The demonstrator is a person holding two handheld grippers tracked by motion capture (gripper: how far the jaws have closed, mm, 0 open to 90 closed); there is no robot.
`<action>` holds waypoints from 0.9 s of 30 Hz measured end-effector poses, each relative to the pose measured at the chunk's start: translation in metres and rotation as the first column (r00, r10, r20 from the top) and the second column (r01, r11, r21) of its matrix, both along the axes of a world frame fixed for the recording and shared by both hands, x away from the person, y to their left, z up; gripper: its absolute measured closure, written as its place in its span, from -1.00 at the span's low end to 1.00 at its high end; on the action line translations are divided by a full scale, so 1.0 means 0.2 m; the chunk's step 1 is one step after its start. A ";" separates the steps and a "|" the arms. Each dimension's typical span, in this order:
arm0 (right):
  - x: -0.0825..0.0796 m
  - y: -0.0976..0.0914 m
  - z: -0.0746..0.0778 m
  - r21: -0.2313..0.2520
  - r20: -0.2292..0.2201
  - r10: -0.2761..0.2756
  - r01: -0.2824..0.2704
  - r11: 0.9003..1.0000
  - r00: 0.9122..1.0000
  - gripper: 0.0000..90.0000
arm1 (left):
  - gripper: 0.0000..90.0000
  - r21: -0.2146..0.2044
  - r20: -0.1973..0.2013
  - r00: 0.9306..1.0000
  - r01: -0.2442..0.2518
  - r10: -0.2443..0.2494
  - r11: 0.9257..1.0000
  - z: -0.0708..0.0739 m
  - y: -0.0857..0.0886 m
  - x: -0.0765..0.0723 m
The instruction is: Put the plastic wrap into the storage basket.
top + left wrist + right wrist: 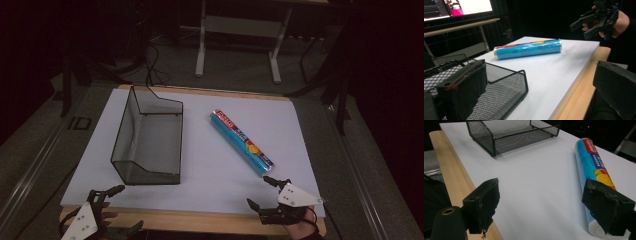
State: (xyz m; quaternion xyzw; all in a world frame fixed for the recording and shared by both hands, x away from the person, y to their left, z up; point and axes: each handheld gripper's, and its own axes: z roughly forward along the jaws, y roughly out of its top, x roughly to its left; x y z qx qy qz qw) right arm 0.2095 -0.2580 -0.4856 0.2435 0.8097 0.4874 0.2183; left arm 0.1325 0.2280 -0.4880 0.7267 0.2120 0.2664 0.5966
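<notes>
Both jaw pairs stand open and empty. Our right gripper [262, 192] sits just near the blue roll [241, 143], lying right of the mesh tray [148, 137]; we judge nothing moved yet.

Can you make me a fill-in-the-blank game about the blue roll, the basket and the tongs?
1. The blue roll lies on the white ____.
2. The black mesh basket has ____ inside it.
3. The right tongs have their jaws ____, with nothing between them.
4. The tongs nearest the blue roll are the ____ ones.

Missing words: board; nothing; open; right
</notes>
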 end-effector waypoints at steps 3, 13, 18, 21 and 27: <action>0.01 0.01 0.00 -0.008 -0.020 0.028 -0.028 1.000 0.999 -0.67 | -1.00 -0.005 0.002 1.000 0.004 -0.004 1.000 0.00 0.00 0.00; 0.02 0.04 0.02 -0.013 -0.086 0.056 -0.057 0.998 0.995 -0.70 | -1.00 0.017 0.001 1.000 0.013 -0.013 1.000 0.00 -0.02 -0.01; 0.02 0.06 0.08 0.008 -0.078 0.052 -0.052 0.999 0.996 -0.76 | -1.00 0.017 -0.007 1.000 0.019 -0.018 1.000 0.01 -0.05 -0.04; 0.02 0.06 0.12 0.010 -0.062 0.040 -0.039 0.999 0.997 -0.76 | -1.00 0.029 -0.009 1.000 0.023 -0.022 0.999 0.01 -0.06 -0.05; 0.06 0.03 0.22 0.050 -0.050 0.026 -0.023 0.998 0.998 -0.76 | -1.00 0.024 -0.026 0.999 0.037 -0.036 0.999 0.02 -0.07 -0.06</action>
